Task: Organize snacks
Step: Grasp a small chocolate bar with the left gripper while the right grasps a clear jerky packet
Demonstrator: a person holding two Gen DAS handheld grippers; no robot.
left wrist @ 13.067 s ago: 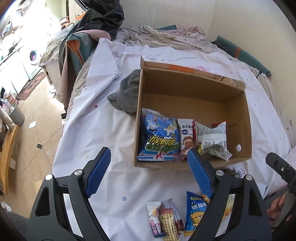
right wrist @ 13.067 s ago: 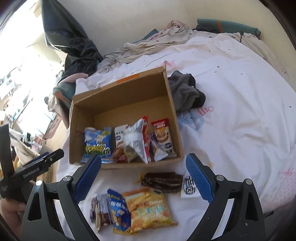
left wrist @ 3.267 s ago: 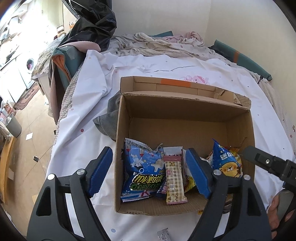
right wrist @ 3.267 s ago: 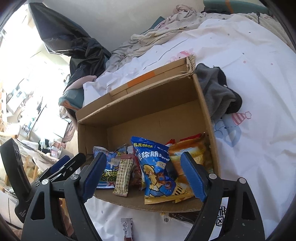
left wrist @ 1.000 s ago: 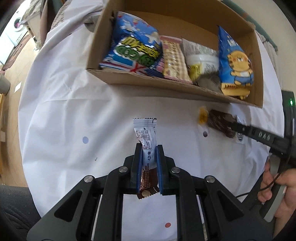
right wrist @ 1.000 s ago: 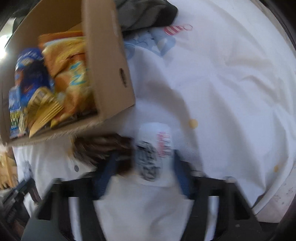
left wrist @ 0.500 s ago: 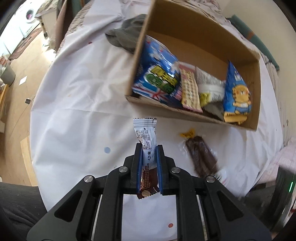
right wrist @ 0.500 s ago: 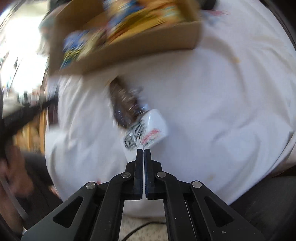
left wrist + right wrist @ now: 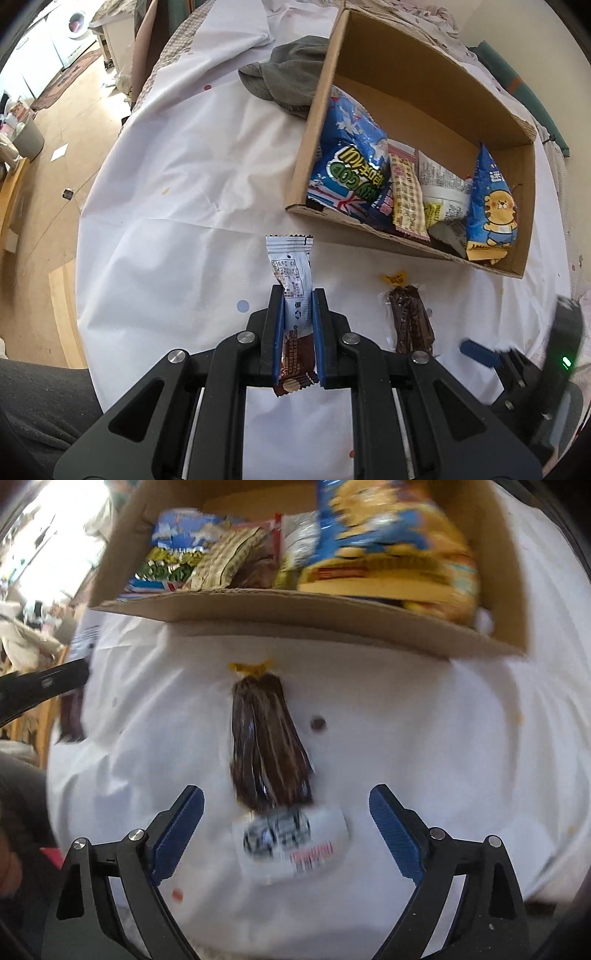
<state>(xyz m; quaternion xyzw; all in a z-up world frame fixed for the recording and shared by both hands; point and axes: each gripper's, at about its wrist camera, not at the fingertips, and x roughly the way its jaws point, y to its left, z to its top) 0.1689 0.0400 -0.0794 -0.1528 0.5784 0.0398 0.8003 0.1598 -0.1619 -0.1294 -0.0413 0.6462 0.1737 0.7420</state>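
My left gripper point(image 9: 297, 306) is shut on a white and brown snack bar point(image 9: 293, 280), held above the white sheet short of the cardboard box point(image 9: 306, 147). The box holds several snack bags, among them a blue one point(image 9: 349, 162) and a blue bear bag point(image 9: 493, 210). My right gripper point(image 9: 286, 823) is open, its jaws wide apart around a white packet point(image 9: 295, 838) and the near end of a dark brown snack pack point(image 9: 264, 742), which also shows in the left wrist view point(image 9: 410, 319). The box shows in the right wrist view point(image 9: 295, 609) too.
A grey cloth point(image 9: 288, 74) lies against the box's left side. The white sheet point(image 9: 177, 184) ends at the left, with wooden floor point(image 9: 55, 122) below. The right gripper appears at the left wrist view's right edge point(image 9: 554, 354).
My right gripper has opened wide and now faces the brown pack and white packet head on. My left gripper, still holding the bar, has moved nearer the box.
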